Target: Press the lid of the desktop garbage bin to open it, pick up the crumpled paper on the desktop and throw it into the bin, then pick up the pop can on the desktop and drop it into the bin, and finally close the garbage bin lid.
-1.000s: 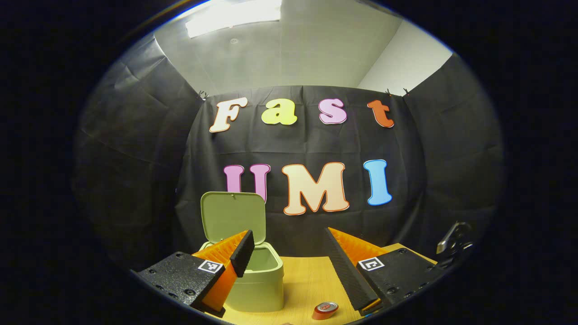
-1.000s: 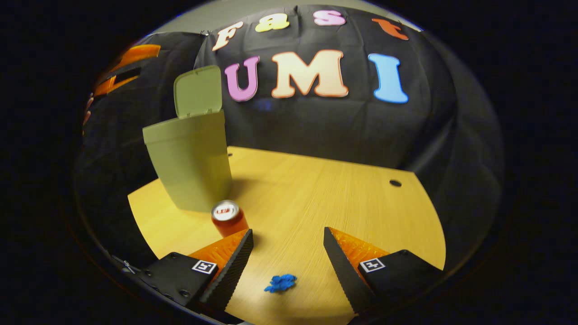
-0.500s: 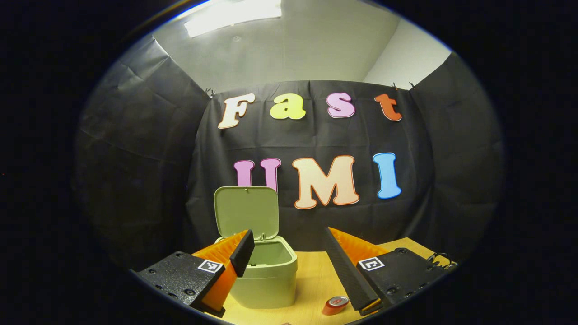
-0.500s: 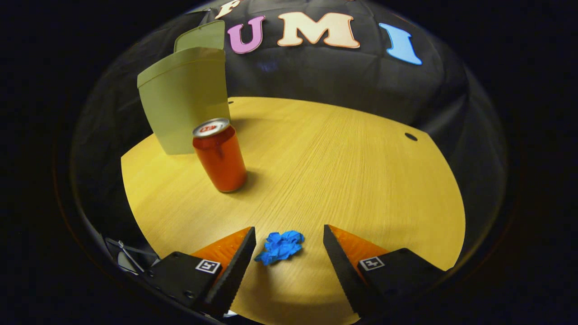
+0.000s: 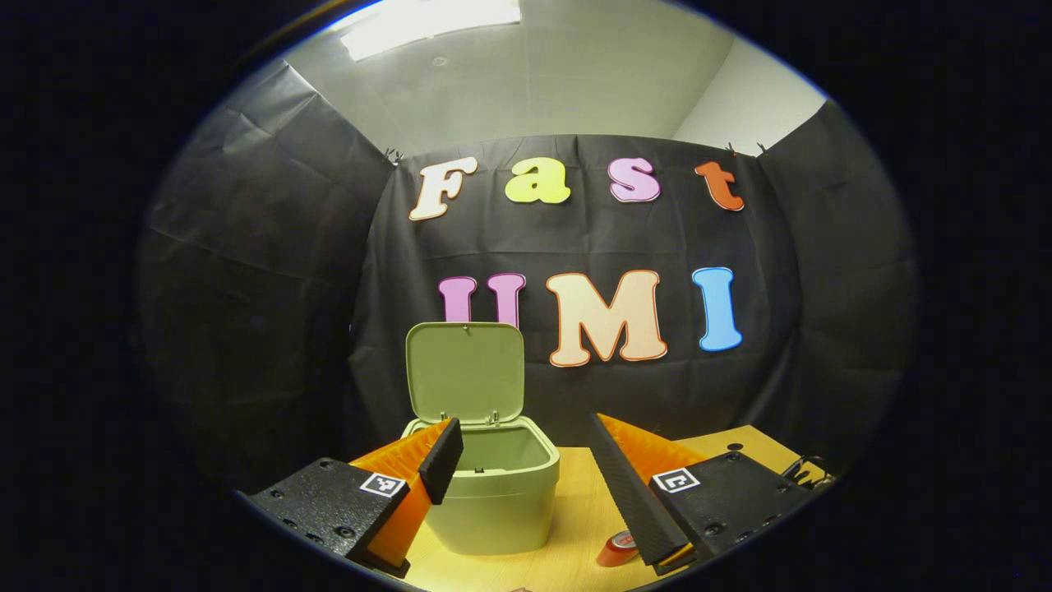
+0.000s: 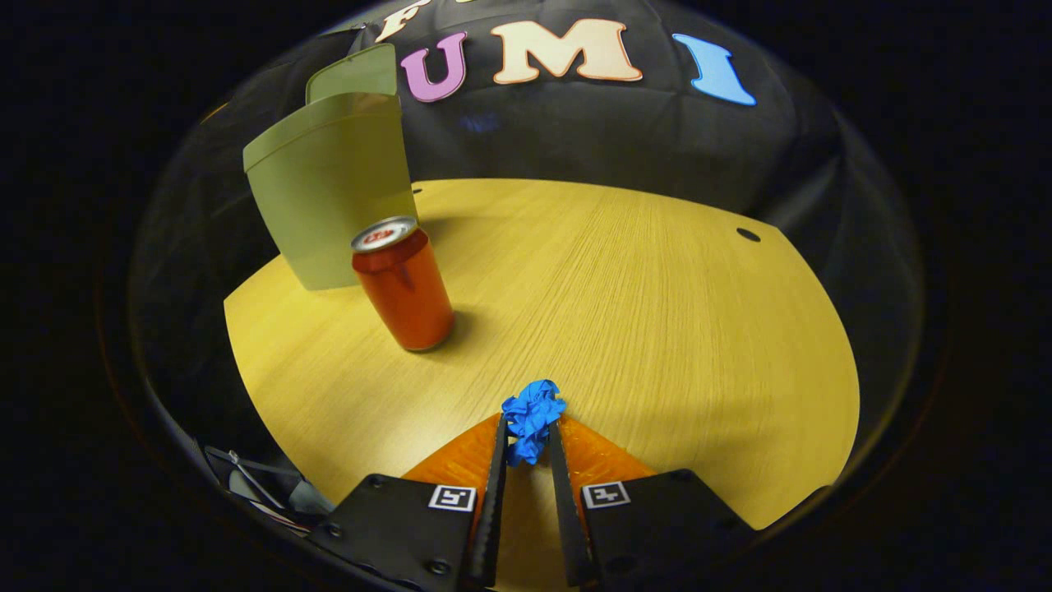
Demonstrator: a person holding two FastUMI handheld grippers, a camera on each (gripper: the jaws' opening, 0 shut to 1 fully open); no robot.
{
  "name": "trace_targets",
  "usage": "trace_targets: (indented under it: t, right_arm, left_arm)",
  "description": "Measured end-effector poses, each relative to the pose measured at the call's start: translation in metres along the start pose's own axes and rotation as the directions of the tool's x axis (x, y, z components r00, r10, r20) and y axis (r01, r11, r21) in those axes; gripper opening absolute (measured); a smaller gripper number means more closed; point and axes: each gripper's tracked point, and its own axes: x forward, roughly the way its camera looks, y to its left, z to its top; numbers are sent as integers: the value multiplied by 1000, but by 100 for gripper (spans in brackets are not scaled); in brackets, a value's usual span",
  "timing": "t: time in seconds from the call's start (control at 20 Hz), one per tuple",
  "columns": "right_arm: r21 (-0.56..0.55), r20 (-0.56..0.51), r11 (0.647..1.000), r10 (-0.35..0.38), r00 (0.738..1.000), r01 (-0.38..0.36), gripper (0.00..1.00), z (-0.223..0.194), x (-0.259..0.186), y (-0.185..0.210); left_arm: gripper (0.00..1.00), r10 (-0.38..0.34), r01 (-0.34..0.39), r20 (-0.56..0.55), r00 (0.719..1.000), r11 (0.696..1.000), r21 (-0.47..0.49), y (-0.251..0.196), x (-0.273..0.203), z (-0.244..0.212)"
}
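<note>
On the tabletop (image 6: 657, 312) we see the bin (image 6: 337, 197) far left, the can (image 6: 403, 284) just nearer, apparently apart, and the paper (image 6: 530, 419) nearest.

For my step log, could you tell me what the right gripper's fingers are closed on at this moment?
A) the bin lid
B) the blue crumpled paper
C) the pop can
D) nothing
B: in the right gripper view the right gripper has both fingers pressed against the blue crumpled paper, while the pop can stands apart, upright on the table.
</note>
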Motion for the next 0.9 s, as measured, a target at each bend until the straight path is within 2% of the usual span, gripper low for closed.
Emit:
trace_targets:
  t: [0.1, 0.25, 0.45, 0.5, 0.6, 0.9]
  right_arm:
    - [8, 84, 1000, 6, 996, -7, 30, 40, -6, 3]
    - [6, 216, 1000, 22, 976, -24, 33, 105, -23, 14]
    - [-17, 371, 998, 55, 927, -53, 33, 192, -48, 31]
    - [-22, 405, 998, 66, 912, -63, 32, 212, -54, 37]
    - [-40, 461, 995, 95, 883, -86, 32, 250, -62, 52]
    - [-145, 563, 977, 210, 799, -155, 32, 323, -73, 125]
  left_arm:
    - [93, 1, -1, -2, 1000, 1000, -1, 2, -1, -2]
    - [93, 3, -3, -9, 1000, 1000, -7, 6, 0, -8]
    - [93, 12, -13, -23, 1000, 1000, -23, 15, -1, -15]
    - [96, 15, -15, -26, 1000, 1000, -24, 18, -2, -17]
    - [93, 24, -24, -35, 999, 1000, -14, 27, -2, -22]
    - [93, 57, -57, -57, 997, 998, -3, 63, -4, -32]
